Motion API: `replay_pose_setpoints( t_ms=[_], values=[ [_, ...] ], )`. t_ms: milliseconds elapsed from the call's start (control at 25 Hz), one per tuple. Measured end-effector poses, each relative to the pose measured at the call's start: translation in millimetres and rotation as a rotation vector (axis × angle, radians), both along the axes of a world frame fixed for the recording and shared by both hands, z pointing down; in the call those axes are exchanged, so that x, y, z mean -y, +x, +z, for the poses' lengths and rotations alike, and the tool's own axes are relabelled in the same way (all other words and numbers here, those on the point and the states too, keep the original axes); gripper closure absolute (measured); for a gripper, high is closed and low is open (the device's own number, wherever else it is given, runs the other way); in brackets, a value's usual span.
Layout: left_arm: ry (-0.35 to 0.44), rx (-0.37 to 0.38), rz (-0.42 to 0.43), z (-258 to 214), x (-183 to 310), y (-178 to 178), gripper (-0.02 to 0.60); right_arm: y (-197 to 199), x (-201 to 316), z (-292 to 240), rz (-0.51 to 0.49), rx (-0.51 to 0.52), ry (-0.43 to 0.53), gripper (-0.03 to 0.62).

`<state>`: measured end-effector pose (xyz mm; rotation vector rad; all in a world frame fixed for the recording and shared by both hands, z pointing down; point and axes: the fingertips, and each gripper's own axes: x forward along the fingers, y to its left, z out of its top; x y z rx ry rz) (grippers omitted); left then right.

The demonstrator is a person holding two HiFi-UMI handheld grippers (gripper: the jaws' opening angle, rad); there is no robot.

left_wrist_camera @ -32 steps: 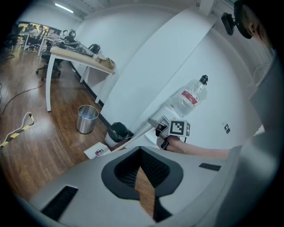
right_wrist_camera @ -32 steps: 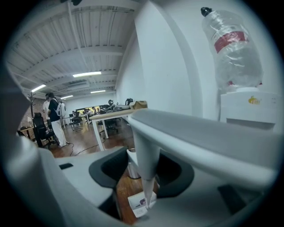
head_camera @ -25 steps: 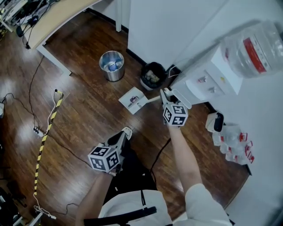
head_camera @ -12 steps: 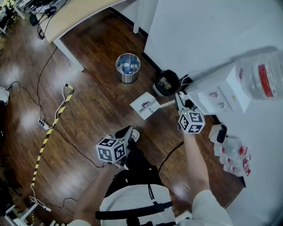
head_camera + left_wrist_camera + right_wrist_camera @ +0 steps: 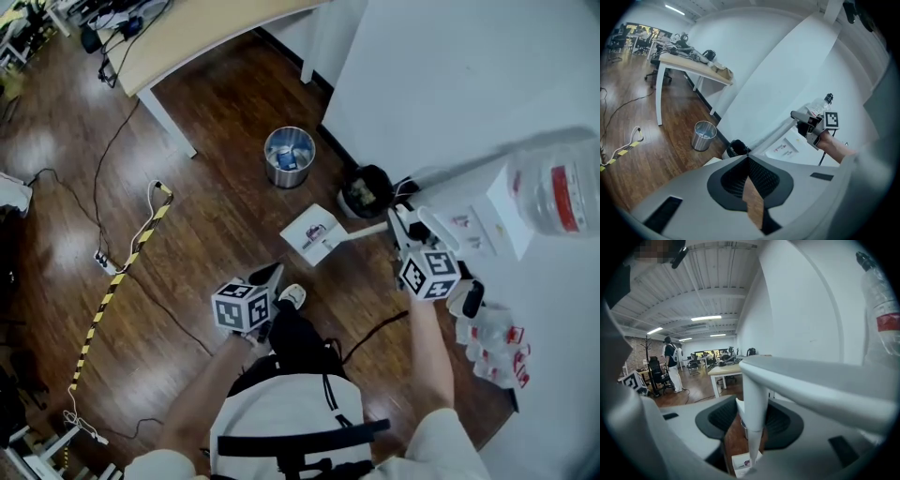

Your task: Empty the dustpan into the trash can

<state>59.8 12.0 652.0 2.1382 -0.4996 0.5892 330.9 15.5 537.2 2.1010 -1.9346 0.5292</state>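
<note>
Dustpan (image 5: pixel 314 234) in right gripper (image 5: pixel 407 223)

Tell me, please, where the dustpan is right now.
In the head view the dustpan is centre frame, its handle held by the right hand-held gripper, just short of the silver trash can and black bin.

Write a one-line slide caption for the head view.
Right gripper holds a white dustpan by its long handle, near a steel trash can and a black bin.
</note>
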Motion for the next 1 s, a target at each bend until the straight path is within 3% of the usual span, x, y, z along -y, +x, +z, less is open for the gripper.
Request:
replay_pose_setpoints(
  t_ms=[560,1000],
  values=[
    [0.067,0.005,-0.09,-40.4,75.5,-14.4,0.589,-0.8,81.4,-182.9,-0.207,-0.001,0.15,0.416],
    [0.058,-0.033,-0.115,-44.2,147.8,4.0,0.589,11.5,164.2,-240.1,-0.276,-0.067,0.179,0.425]
  ],
)
